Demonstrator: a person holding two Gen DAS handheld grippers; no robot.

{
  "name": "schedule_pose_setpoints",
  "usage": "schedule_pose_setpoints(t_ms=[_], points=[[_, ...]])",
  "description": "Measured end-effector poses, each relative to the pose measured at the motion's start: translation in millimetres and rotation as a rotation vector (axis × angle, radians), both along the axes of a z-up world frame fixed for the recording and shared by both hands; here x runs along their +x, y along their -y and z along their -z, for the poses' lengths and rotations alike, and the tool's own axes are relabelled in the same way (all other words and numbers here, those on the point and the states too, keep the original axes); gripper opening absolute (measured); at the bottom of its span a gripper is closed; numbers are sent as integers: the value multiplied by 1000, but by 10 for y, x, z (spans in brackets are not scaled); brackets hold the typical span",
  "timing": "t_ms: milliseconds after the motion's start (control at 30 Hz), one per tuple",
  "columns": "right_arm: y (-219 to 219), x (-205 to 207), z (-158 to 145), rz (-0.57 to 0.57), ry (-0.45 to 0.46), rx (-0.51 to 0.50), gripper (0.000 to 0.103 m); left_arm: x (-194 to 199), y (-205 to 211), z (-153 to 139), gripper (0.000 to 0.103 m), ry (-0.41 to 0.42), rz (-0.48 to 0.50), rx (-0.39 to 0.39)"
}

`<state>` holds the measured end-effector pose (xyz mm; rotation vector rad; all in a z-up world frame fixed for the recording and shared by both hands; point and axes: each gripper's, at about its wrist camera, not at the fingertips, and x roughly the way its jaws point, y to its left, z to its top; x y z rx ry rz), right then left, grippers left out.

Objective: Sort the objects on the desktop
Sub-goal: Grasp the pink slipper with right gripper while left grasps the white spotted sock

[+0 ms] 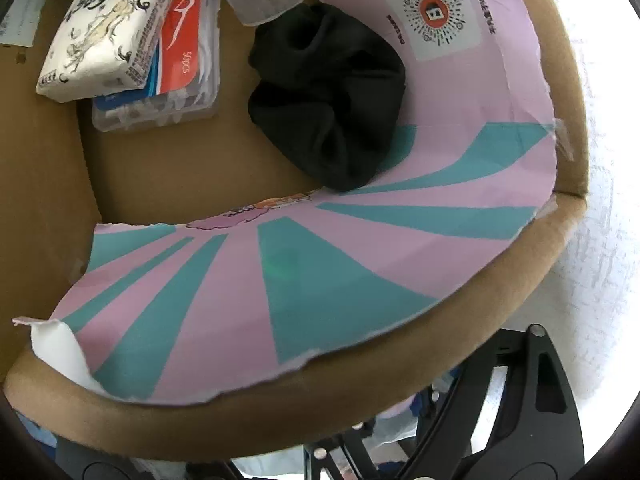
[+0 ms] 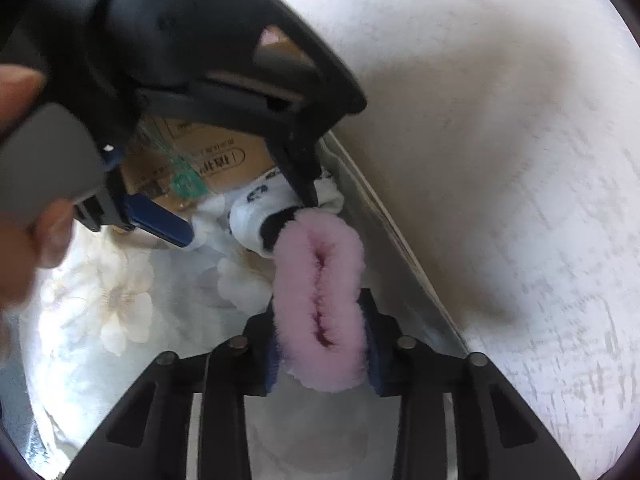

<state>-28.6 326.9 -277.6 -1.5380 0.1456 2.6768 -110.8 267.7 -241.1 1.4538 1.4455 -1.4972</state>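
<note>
The right gripper [image 2: 320, 320] has its blue pads pressed in from both sides on a fluffy pink scrunchie [image 2: 320, 300], squeezing the ring into a narrow loop, so the step in hand reads as a pickup just secured. Just beyond the scrunchie's far end lies a white sock [image 2: 256, 208], touching or nearly touching it, with the left gripper [image 2: 240, 216] standing over that sock, its fingers apart and, as far as this blurred view shows, closed on nothing. Past both sits the cardboard box [image 1: 568, 92], which already holds a black cloth bundle [image 1: 328, 108], a tissue pack [image 1: 100, 40] and a clear plastic case [image 1: 176, 80]. The next move probably calls for lifting the scrunchie clear of the sock without dragging it, then carrying it forward over the box rim and letting go.
</note>
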Motion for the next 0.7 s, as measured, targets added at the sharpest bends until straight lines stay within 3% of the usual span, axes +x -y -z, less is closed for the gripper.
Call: schedule_pose_setpoints(t_ms=[33,100,133,300,367,467,700], points=[[1,21,-14,4,-6,-3,30,15,-5,-19,73,-1,-12,3],[12,68,-41,8,-15,-9,30,37,-34,-52,41,-62,-34,37],[15,84,-47,12,-17,-11,30,13,-69,-70,41,-77,-18,53],[55,212,-99,44,-32,-30,30,-59,-235,-240,36,-70,60,-28],[80,279,-129,55,-41,-31,30,-104,-359,-343,35,-88,150,-98],[94,377,-153,78,-52,-30,30,-101,-507,-414,33,-125,237,-144],[116,502,-152,128,-67,-41,30,-67,-593,-552,27,-208,320,-132]])
